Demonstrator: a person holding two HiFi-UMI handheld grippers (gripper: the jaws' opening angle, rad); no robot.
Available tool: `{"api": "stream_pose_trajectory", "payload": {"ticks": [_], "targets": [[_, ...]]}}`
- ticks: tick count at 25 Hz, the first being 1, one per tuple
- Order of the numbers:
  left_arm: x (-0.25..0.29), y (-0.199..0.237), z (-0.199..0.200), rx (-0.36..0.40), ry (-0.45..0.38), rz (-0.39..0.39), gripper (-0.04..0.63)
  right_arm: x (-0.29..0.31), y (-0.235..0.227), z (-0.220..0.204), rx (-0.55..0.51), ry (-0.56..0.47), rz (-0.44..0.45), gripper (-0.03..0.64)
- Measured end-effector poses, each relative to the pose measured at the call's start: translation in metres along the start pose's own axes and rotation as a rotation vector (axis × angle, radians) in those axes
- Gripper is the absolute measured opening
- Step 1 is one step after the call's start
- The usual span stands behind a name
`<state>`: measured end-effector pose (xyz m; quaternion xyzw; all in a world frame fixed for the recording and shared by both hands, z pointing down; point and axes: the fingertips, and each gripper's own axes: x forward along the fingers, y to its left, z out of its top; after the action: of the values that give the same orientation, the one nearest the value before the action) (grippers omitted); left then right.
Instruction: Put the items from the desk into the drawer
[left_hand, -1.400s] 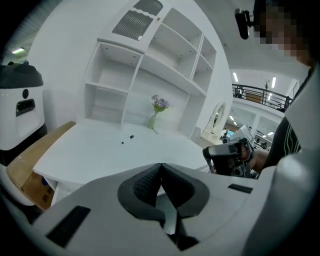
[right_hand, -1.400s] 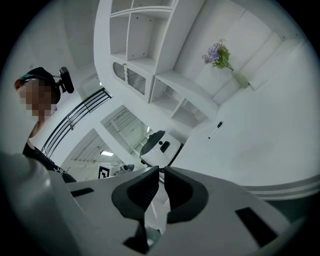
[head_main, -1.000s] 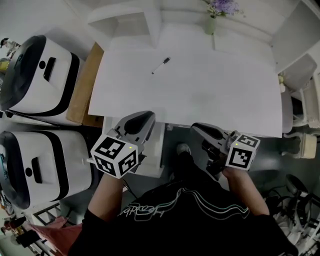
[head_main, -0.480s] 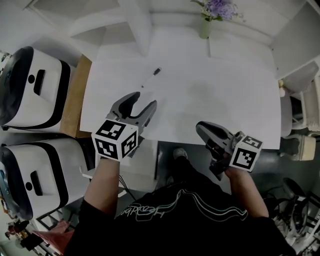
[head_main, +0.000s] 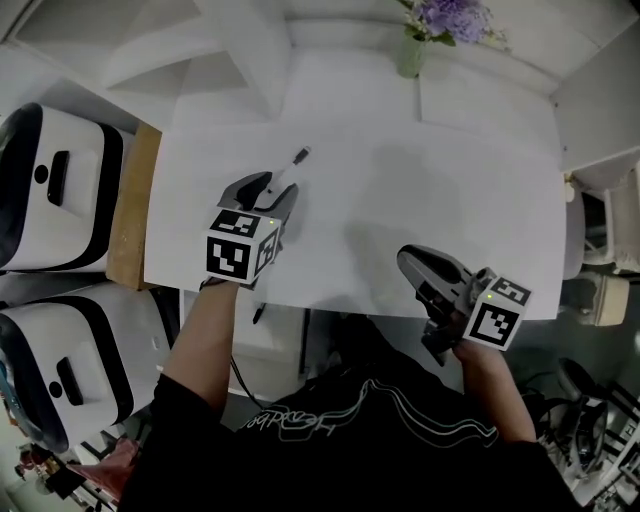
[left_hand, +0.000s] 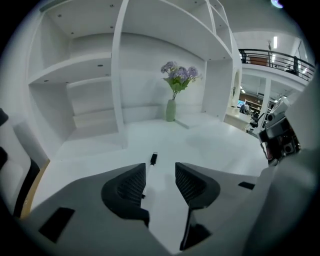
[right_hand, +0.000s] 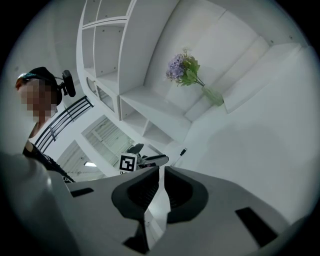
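Observation:
A white pen with a black cap (head_main: 297, 158) lies on the white desk (head_main: 450, 180), toward its far left. My left gripper (head_main: 273, 190) hovers over the desk just short of the pen, open and holding nothing. In the left gripper view the pen (left_hand: 153, 159) points away from me, its near end reaching into the gap of the left gripper (left_hand: 160, 171). My right gripper (head_main: 420, 262) is shut and empty at the desk's front edge, right of centre. In the right gripper view the right gripper (right_hand: 161, 174) faces the pen (right_hand: 183, 151) and the left gripper's marker cube (right_hand: 128, 162).
A green vase of purple flowers (head_main: 412, 50) stands at the desk's back edge, below white shelving (left_hand: 95, 75). Two white-and-black machines (head_main: 50, 190) and a wooden board (head_main: 125, 220) lie left of the desk. A white unit (head_main: 280, 325) shows under the desk's front edge.
My left gripper has moved forward from below the desk's front edge to over the desk, up to the pen. The right gripper has barely shifted.

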<state>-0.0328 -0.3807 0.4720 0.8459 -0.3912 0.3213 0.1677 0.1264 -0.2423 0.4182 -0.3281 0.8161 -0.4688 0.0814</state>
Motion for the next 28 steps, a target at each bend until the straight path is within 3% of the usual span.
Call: {"api": "stream_pose_trajectory", "payload": {"ticks": [8,15,19,28], "targets": [[0.040,0.023,-0.022,0.026,0.119,0.051,0.153,-0.002,-0.028,0.009,0.048,-0.002,-0.020,0.061],[0.047,0.024,-0.030,-0.044,0.168,0.016,0.106,0.003,-0.036,0.005,0.073,0.010,-0.013,0.061],[0.048,0.021,-0.030,-0.067,0.172,0.019,0.057,0.008,-0.034,0.003,0.073,0.023,-0.002,0.061],[0.014,0.016,-0.030,-0.091,0.103,0.018,0.054,0.018,-0.009,-0.014,0.036,0.045,0.015,0.061]]}}
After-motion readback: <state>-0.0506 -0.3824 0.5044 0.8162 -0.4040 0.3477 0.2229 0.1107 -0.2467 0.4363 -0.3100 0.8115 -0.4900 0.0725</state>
